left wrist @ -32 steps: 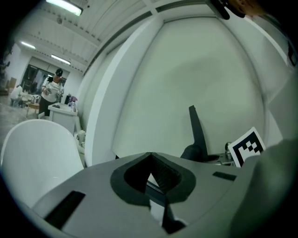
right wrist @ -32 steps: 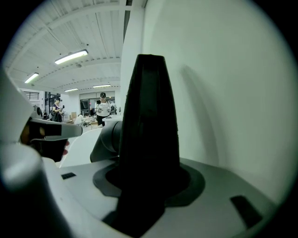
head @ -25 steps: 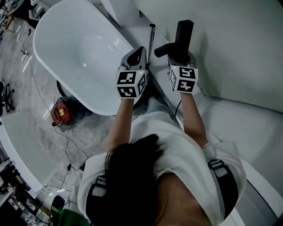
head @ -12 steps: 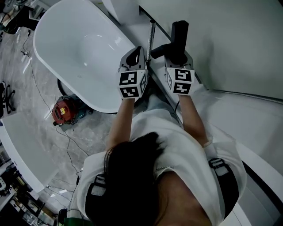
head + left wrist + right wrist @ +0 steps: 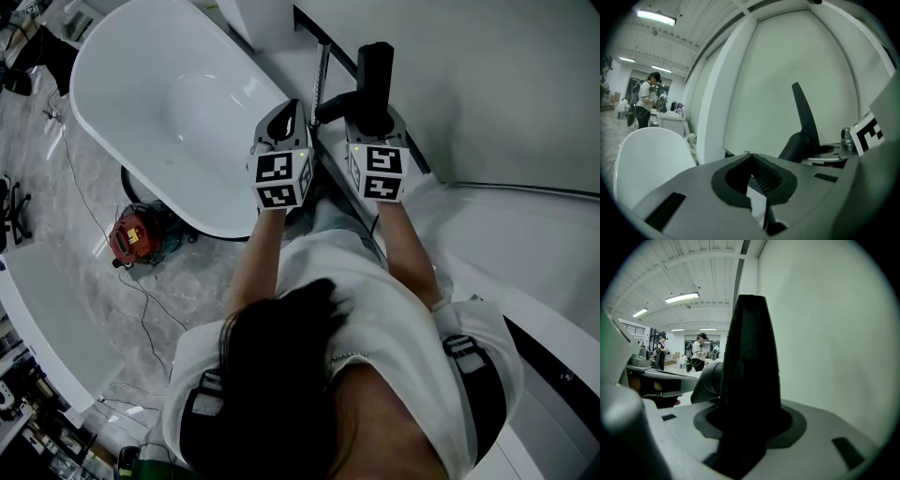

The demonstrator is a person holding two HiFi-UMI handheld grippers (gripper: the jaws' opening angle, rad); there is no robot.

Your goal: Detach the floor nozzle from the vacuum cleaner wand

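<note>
Black floor nozzle [image 5: 377, 70] clamped in my right gripper [image 5: 375, 117], I judge for pulling it off the wand [image 5: 322, 75]; my left gripper [image 5: 289, 112], closed and empty, sits beside that wand

Glossy white bathtub [image 5: 141, 103], matt black plastic nozzle [image 5: 376, 77], shiny metal wand [image 5: 322, 77]

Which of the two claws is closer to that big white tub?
Left. The left gripper sits at the edge of the white tub; the right gripper is farther off, past the metal wand, clamped on the black nozzle.
</note>
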